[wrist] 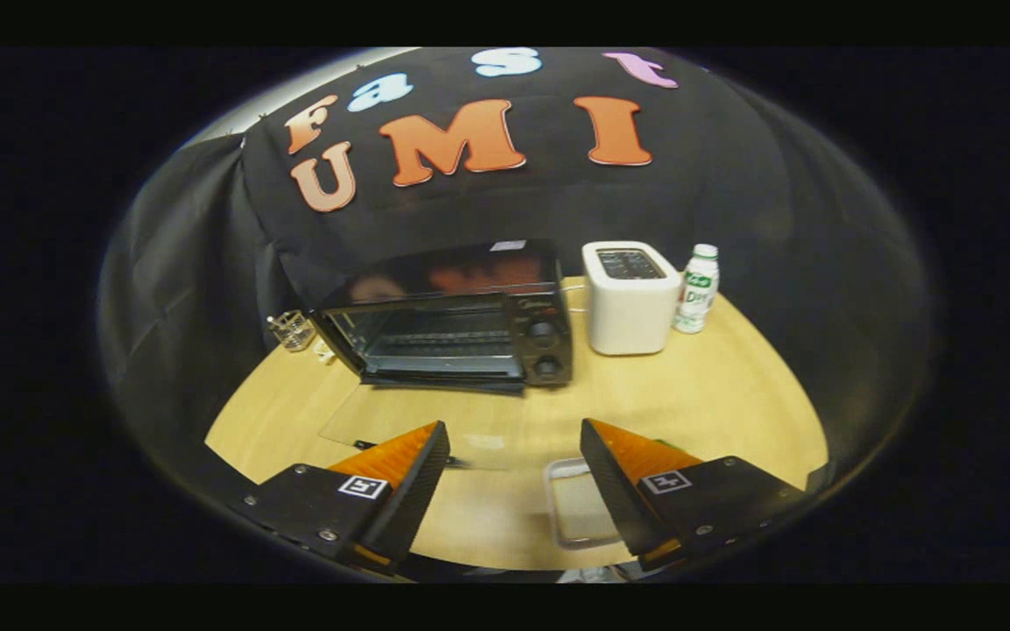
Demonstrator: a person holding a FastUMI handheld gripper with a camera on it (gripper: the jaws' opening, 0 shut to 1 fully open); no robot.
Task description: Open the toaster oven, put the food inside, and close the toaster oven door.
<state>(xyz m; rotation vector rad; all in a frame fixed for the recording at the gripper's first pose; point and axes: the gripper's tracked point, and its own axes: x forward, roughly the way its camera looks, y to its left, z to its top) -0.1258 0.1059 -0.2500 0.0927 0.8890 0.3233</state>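
We count one toaster oven (457, 320), black, with its door dropped open and lying flat on the wooden table (715, 394); two knobs (544, 349) sit one above the other on its right panel, and one wire rack (448, 337) shows inside. One white slot toaster (630, 298) stands just right of the oven, one small white bottle (698, 289) with a green label just beyond that. One clear glass holder (292, 329) sits at the oven's left rear corner.

The gripper (514, 478) has two fingers (400, 491), spread wide apart with bare table between them; they grip nothing.

One clear tray (568, 508) lies on the table by the right finger, which cuts off its right side. A green scrap (670, 445) peeks out behind that finger, possibly the food; too little shows for us to tell. A transparent mat (435, 425) lies in front of the oven door, its outline faint. The oven's interior is dark and its back wall is hard to make out.
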